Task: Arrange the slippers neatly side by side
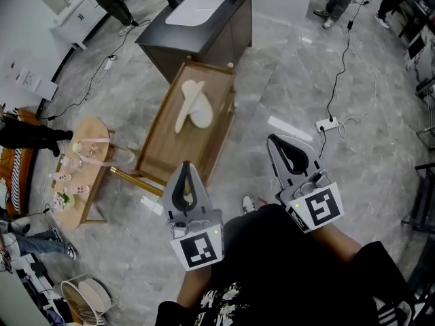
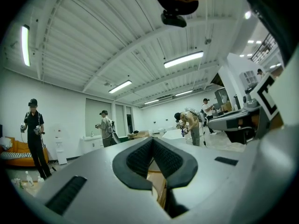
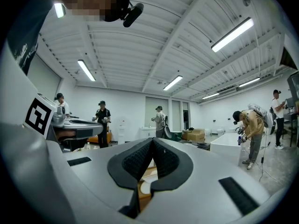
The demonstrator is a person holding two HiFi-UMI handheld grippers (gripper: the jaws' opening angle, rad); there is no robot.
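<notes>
Two cream slippers (image 1: pixel 192 107) lie on a low wooden table (image 1: pixel 160 145) ahead of me, their toes overlapping and their heels splayed apart. My left gripper (image 1: pixel 185 166) hovers short of the table's near edge, jaws shut and holding nothing. My right gripper (image 1: pixel 272 140) hangs over the floor to the table's right, also shut and holding nothing. In the left gripper view the pads (image 2: pixel 140 157) meet at the tip, and wood shows in the gap below them. In the right gripper view the pads (image 3: pixel 138 162) meet too, with a bit of wood and pale slipper (image 3: pixel 145 186) under them.
A dark cabinet with a white basin (image 1: pixel 197 15) stands beyond the table. A small round side table with bottles (image 1: pixel 81 168) sits to the left. A power strip and cable (image 1: pixel 327 123) lie on the floor at right. A wire rack (image 1: pixel 85 297) is near left. People stand around the room.
</notes>
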